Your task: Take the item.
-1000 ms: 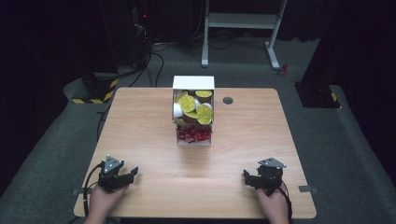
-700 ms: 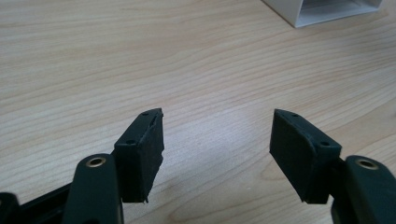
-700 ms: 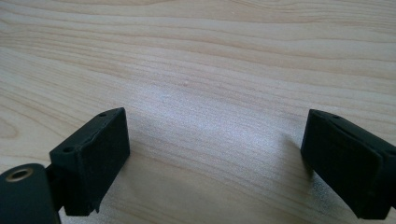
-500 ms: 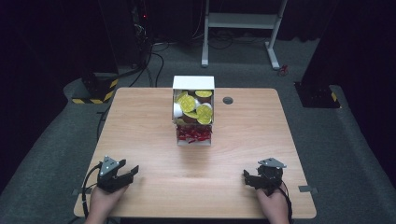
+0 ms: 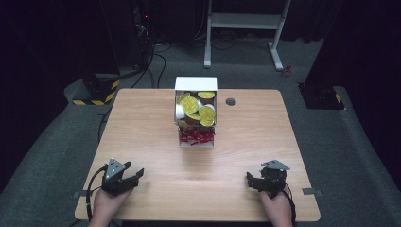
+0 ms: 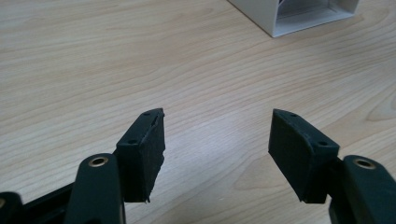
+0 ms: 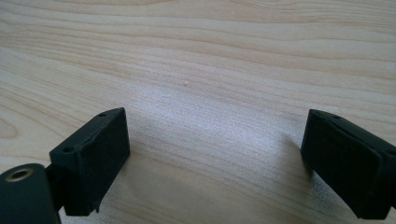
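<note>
Nothing has shifted over the last second: the left claw [image 5: 124,177] and right claw [image 5: 261,181] stay low in frame, both spread and empty. The white box [image 5: 196,113], holding what look like yellow-lidded cups, sits mid-table [image 5: 142,123], untouched.

A light brown wooden table [image 5: 142,123] with rounded corners stands on a grey carpet floor [image 5: 345,156]. It has a small dark round hole [image 5: 231,101] near its far edge. Far behind it stands a white metal frame with legs [image 5: 246,21]. On the far left sits a black block with yellow and black stripes [image 5: 97,92], and black cables [image 5: 158,61] lie beside it. The room's far side is very dark.
</note>
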`<state>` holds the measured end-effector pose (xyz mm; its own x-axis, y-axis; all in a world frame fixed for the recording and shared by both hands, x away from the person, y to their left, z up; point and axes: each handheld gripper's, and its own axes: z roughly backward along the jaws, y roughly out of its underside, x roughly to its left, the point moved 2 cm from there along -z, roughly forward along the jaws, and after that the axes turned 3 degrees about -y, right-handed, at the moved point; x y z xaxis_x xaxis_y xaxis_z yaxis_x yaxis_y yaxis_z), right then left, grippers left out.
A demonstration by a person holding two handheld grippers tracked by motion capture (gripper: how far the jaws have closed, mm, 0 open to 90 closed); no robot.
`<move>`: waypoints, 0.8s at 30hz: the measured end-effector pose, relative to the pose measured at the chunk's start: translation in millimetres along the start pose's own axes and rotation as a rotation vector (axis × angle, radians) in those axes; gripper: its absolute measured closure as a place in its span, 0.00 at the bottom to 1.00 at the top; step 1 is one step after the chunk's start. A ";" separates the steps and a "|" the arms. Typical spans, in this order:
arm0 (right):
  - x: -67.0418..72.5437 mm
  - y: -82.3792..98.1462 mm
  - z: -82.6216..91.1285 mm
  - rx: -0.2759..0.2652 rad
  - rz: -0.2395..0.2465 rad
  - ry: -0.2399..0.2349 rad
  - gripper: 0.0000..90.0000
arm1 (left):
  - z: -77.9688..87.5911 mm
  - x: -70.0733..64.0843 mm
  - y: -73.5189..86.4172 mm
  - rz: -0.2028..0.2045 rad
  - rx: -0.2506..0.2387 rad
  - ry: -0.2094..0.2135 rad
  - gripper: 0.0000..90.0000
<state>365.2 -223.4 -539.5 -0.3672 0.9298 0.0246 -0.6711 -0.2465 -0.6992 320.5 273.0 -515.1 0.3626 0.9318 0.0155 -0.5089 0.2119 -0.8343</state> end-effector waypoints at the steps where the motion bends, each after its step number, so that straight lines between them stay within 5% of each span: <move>1: -0.1 0.0 0.0 0.000 0.001 0.000 0.09 | 0.6 -3.6 -2.8 -0.002 0.001 0.008 0.40; 24: 0.3 0.3 0.3 0.001 0.003 -0.003 0.09 | -3.7 -40.5 -38.6 -0.051 -0.038 0.065 0.40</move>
<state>364.8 -223.3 -539.4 -0.3713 0.9282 0.0250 -0.6706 -0.2495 -0.6986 328.3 225.9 -485.6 0.4381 0.8986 0.0234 -0.4590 0.2460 -0.8537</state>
